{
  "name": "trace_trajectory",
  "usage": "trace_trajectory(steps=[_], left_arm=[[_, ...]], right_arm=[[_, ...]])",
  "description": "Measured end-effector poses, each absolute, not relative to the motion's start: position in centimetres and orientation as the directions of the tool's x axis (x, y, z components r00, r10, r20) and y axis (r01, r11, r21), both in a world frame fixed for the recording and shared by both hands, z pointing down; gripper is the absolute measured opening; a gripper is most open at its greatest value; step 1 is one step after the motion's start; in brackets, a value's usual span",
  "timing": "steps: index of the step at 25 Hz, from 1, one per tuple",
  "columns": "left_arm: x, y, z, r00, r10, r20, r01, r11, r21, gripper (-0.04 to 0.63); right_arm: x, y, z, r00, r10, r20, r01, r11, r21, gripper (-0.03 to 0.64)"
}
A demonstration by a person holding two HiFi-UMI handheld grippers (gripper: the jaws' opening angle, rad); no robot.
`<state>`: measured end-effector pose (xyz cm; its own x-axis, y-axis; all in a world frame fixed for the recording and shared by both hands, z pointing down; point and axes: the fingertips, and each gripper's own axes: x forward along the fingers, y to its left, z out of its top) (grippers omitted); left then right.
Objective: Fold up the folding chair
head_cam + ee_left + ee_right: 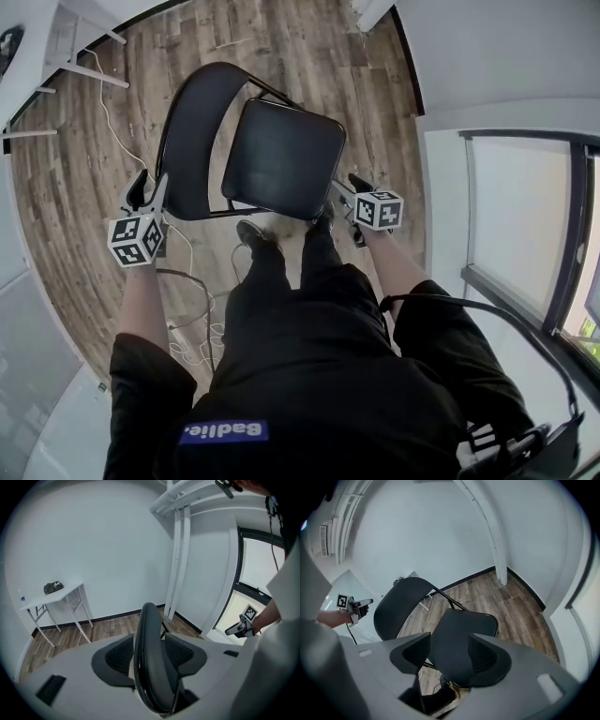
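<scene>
The folding chair (281,155) stands on the wooden floor (75,206), just beyond the person's feet. The left gripper (146,190) is at the backrest (151,667), fingers (117,660) spread either side of its edge. The right gripper (345,190) hangs by the seat's (459,641) near right corner, fingers spread, pinching nothing.

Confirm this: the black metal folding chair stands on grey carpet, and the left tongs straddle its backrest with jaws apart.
Not carpet: the black metal folding chair stands on brown wood-plank flooring, as the head view shows. The rest holds: the left tongs straddle its curved backrest with jaws apart.
</scene>
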<state>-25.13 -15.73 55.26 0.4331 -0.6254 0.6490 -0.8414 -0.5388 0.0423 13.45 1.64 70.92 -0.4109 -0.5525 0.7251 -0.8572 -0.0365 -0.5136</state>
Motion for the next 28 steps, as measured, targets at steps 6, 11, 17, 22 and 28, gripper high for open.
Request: trace_trajectory(steps=[6, 11, 17, 22, 28], left_arm=[[-26.5, -16.3, 58.8, 0.443, -0.582, 0.683, -0.851, -0.511, 0.116, 0.212], [-25.9, -16.3, 61.5, 0.437, -0.539, 0.720, -0.844, -0.522, 0.122, 0.212], [-25.8, -15.9, 63.9, 0.432, -0.510, 0.744, -0.844, -0.519, 0.135, 0.212], [-25.1, -16.3, 64.9, 0.438, -0.503, 0.745, -0.844, -0.516, 0.148, 0.210], [-24.2, -17.0, 66.1, 0.452, -0.493, 0.743, -0.843, -0.509, 0.175, 0.203]], right_arm=[[14.1, 2.2, 77.3, -0.367, -0.529, 0.765, -0.841, -0.164, -0.516, 0.252], [15.9, 1.8, 81.4, -0.351, -0.546, 0.761, -0.796, -0.254, -0.549, 0.303], [17.2, 1.8, 85.5, -0.367, -0.527, 0.767, -0.780, -0.275, -0.562, 0.336], [18.9, 2.3, 89.0, -0.392, -0.481, 0.784, -0.785, -0.269, -0.558, 0.350], [19.8, 2.3, 92.4, -0.467, -0.436, 0.769, -0.768, -0.231, -0.597, 0.353]])
